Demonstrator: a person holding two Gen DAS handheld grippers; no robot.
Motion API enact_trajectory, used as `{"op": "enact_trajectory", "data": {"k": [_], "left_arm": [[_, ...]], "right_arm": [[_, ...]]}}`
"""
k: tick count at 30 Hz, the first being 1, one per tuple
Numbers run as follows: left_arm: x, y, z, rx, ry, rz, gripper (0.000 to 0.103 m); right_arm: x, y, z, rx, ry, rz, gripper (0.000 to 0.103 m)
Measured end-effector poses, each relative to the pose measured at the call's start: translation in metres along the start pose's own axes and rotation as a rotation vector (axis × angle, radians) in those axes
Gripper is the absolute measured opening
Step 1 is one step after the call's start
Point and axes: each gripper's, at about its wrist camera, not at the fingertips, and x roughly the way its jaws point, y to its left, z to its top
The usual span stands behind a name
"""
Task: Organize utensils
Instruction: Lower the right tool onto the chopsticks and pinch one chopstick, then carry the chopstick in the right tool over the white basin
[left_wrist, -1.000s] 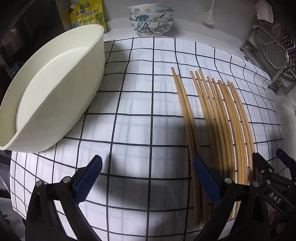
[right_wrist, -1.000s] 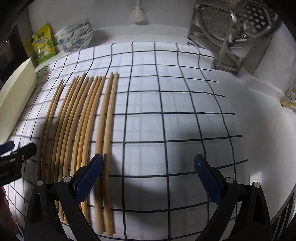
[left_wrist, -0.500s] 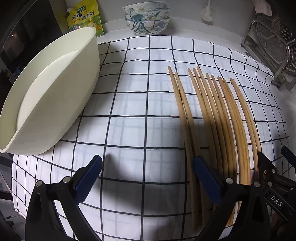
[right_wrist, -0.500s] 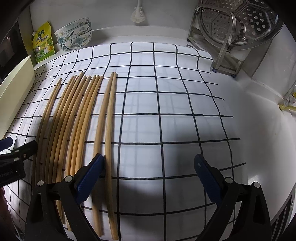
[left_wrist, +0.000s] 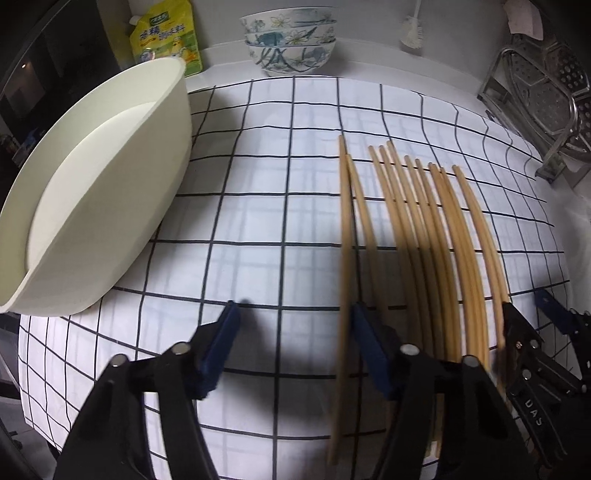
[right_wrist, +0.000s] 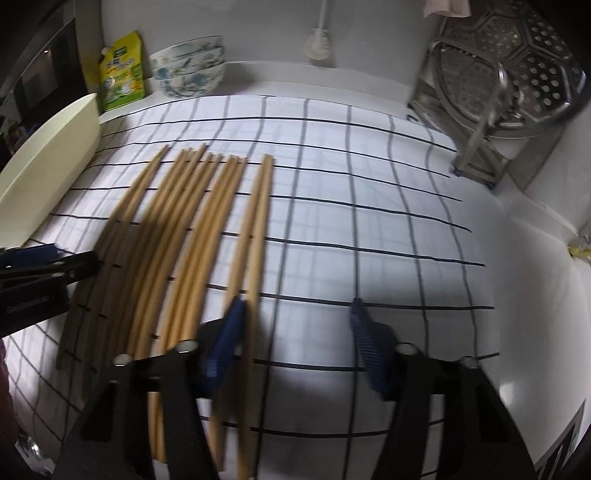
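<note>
Both grippers, left and right, hover with fingers spread, empty; a careless pinch could roll the chopsticks at three o'clock apart.

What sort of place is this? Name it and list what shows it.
Most likely a home kitchen counter. A stack of patterned bowls stands by the back wall, a metal steamer rack sits in the corner, and chopsticks lie in a row on a checked cloth.
</note>
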Motion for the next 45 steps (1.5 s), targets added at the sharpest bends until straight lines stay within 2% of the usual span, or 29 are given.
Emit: {"op": "enact_trajectory", "data": {"k": [1,2,3,4,6,16,24,29,36,41,45], "left_arm": [[0.000,-0.003,0.001,0.009,0.004,-0.010,0.047],[-0.001,-0.006,0.002,0.022,0.007,-0.018,0.037],[-0.001,-0.008,0.002,0.032,0.010,-0.023,0.026],[-0.002,-0.010,0.003,0.041,0.015,-0.032,0.023],[-0.002,-0.010,0.003,0.050,0.030,-0.050,0.008],[-0.007,0.005,0.009,0.020,0.085,-0.138,0.007],[-0.054,0.019,0.032,0.021,0.008,-0.183,0.007],[-0.088,0.052,0.052,-0.004,-0.070,-0.186,0.007],[-0.118,0.140,0.072,-0.071,-0.152,-0.109,0.007],[-0.110,0.197,0.082,-0.117,-0.167,-0.049,0.007],[-0.090,0.228,0.085,-0.134,-0.127,-0.045,0.007]], "right_arm": [[0.000,0.002,0.000,0.000,0.002,0.013,0.036],[0.000,0.004,0.001,-0.003,0.005,0.024,0.031],[0.000,0.008,0.001,-0.014,0.009,0.037,0.022],[0.000,0.011,0.002,-0.021,0.011,0.045,0.013],[0.000,0.016,0.003,-0.036,0.019,0.047,0.006],[-0.006,-0.004,0.013,0.095,0.054,0.117,0.006],[-0.040,0.007,0.043,0.130,-0.002,0.145,0.006],[-0.068,0.041,0.081,0.111,-0.076,0.208,0.006],[-0.077,0.123,0.135,0.045,-0.118,0.318,0.006],[-0.064,0.195,0.161,-0.021,-0.093,0.398,0.006],[-0.050,0.241,0.173,-0.053,-0.071,0.430,0.006]]}}
